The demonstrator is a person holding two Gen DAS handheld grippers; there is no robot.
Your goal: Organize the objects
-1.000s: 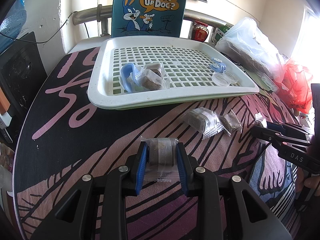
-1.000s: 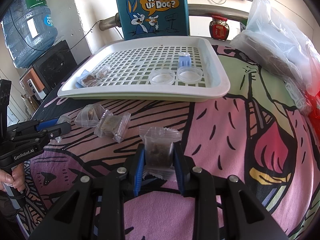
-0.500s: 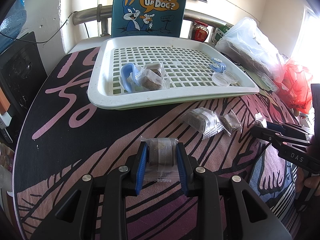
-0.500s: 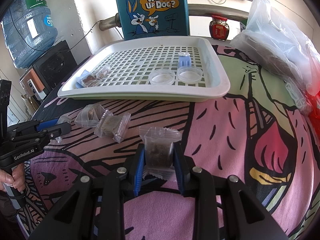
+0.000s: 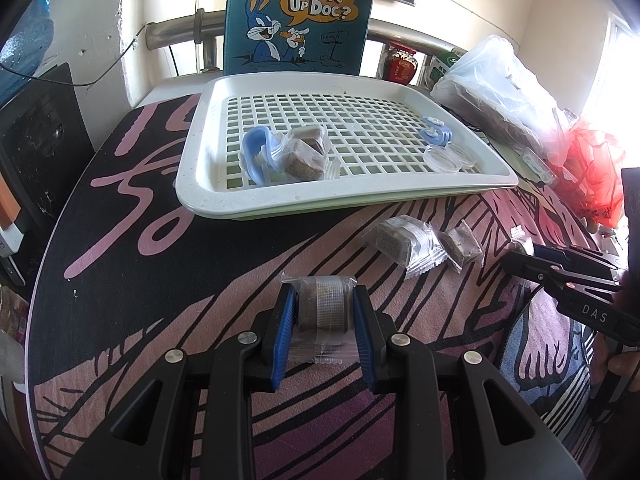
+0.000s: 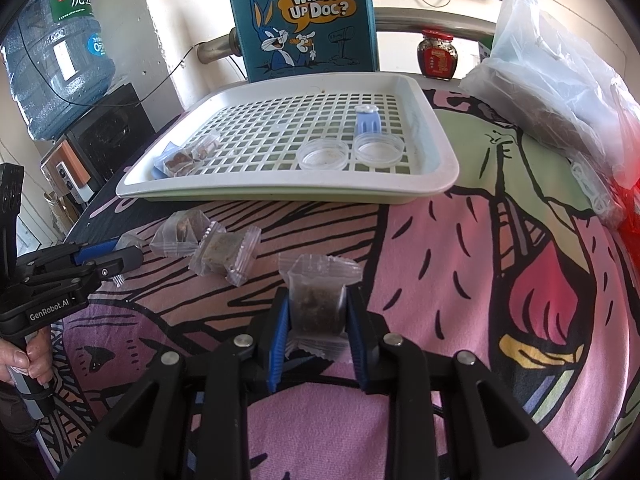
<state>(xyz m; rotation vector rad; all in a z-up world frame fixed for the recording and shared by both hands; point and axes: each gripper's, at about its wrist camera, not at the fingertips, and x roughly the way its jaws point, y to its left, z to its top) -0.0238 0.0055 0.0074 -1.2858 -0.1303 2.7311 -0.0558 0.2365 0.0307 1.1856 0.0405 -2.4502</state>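
Note:
My left gripper (image 5: 323, 304) is shut on a clear-wrapped brown block (image 5: 325, 307), just above the patterned cloth. My right gripper (image 6: 316, 308) is shut on a second wrapped brown block (image 6: 318, 304). Two more wrapped blocks (image 5: 402, 242) (image 5: 464, 245) lie on the cloth between the grippers; the right wrist view shows the same pair (image 6: 182, 228) (image 6: 226, 252). Beyond them stands the white slotted tray (image 5: 280, 200) (image 6: 280, 190). It holds wrapped blocks (image 5: 306, 154), a blue clip (image 5: 258, 152), another blue clip (image 6: 366, 120) and two clear round lids (image 6: 323, 154) (image 6: 378, 147).
A Bugs Bunny bag (image 6: 302, 20) stands behind the tray. A bulging clear plastic bag (image 6: 560, 76) and a red bag (image 5: 596, 168) lie at the right, a red-lidded jar (image 6: 437, 56) at the back, a water bottle (image 6: 56, 52) at the left.

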